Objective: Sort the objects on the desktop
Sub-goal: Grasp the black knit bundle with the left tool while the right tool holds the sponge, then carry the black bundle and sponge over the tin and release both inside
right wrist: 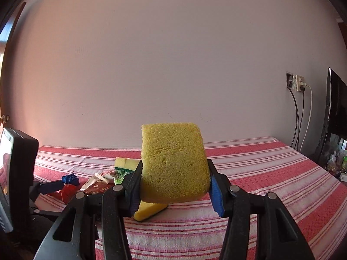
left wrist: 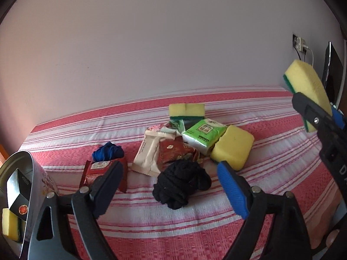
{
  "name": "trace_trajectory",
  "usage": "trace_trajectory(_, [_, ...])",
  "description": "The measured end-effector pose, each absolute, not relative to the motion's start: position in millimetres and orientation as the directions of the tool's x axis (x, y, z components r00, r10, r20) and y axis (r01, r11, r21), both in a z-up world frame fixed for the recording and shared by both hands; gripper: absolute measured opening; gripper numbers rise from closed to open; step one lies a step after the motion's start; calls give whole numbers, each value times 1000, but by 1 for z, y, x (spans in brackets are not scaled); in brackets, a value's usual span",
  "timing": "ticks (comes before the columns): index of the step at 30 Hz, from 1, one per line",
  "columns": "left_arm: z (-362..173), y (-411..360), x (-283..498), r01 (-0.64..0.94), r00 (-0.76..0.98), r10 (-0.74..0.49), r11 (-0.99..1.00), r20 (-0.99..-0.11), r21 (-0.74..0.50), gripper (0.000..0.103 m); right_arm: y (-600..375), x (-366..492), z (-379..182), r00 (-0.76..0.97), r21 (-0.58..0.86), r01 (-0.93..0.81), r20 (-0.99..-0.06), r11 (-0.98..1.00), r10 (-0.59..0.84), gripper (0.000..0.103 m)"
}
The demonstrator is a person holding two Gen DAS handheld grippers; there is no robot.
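Right tongs (right wrist: 173,186) clamped across a yellow sponge (right wrist: 173,162), held raised above the striped tabletop (right wrist: 271,173), green scrub side turned away; judged mid-carry toward a sorting spot. Sponge is squeezed at its lower half, so it sticks up past the tips. Left tongs (left wrist: 171,186) spread wide, nothing between them, hovering low near the front of the pile; likely being lined up for the next pick. Black fabric bundle (left wrist: 181,186) lies directly between and just ahead of the left tips. Metal tin (left wrist: 23,166) at near left already holds a sponge and a dark box. Further out: red snack packet (left wrist: 102,169), blue cloth (left wrist: 107,151), white wrapper (left wrist: 149,153), green tissue pack (left wrist: 203,136), two more sponges, then the wall.
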State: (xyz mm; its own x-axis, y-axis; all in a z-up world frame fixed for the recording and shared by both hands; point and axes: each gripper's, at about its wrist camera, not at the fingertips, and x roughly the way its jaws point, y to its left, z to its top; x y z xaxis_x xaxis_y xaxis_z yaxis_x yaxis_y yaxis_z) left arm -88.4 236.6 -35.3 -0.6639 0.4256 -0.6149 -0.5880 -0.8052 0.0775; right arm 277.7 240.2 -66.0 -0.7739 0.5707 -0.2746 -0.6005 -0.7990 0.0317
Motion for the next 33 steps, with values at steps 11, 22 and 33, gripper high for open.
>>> trace_trajectory(11, [-67, 261, -119, -632, -518, 411, -775, -750, 11, 78, 242, 279, -70, -778, 24, -592, -278, -806, 563, 55])
trace_trajectory(22, [-72, 251, -119, -633, -434, 458, -768, -776, -99, 74, 236, 280, -72, -770, 9, -600, -277, -800, 575, 55])
trace_trajectory(33, [-47, 181, -111, -445, -638, 533, -844, -556, -298, 49, 223, 285, -69, -785, -9, -589, -228, -808, 575, 55])
